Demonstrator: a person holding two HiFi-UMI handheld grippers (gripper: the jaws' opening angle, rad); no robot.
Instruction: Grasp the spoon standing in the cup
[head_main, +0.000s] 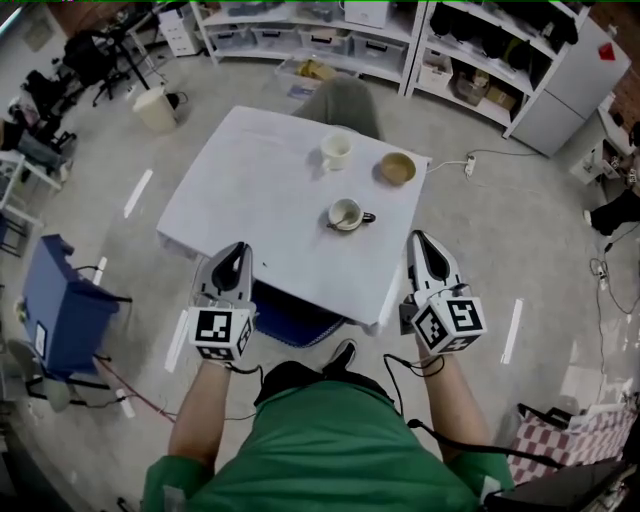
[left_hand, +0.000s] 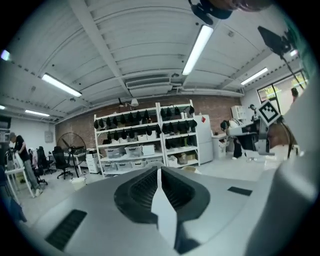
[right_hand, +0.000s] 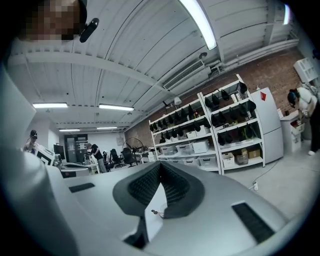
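On the white table (head_main: 260, 190), a white mug (head_main: 336, 150) stands toward the far side. A tan bowl (head_main: 397, 168) is to its right. Nearer me is a low cup (head_main: 346, 214) with a dark handle-like piece sticking out to its right. From here I cannot pick out a spoon in either cup. My left gripper (head_main: 238, 248) hovers at the table's near left edge, jaws shut and empty. My right gripper (head_main: 418, 238) is at the near right corner, also shut and empty. Both gripper views point up at the ceiling and shelves, with the left gripper (left_hand: 160, 170) and right gripper (right_hand: 159, 164) showing their pads together.
A grey chair (head_main: 342, 100) stands behind the table. Storage shelves (head_main: 310, 30) line the back wall. A blue box (head_main: 60, 305) sits on the floor at left and a white bin (head_main: 155, 108) at far left. A power strip (head_main: 468, 165) and cables lie on the floor at right.
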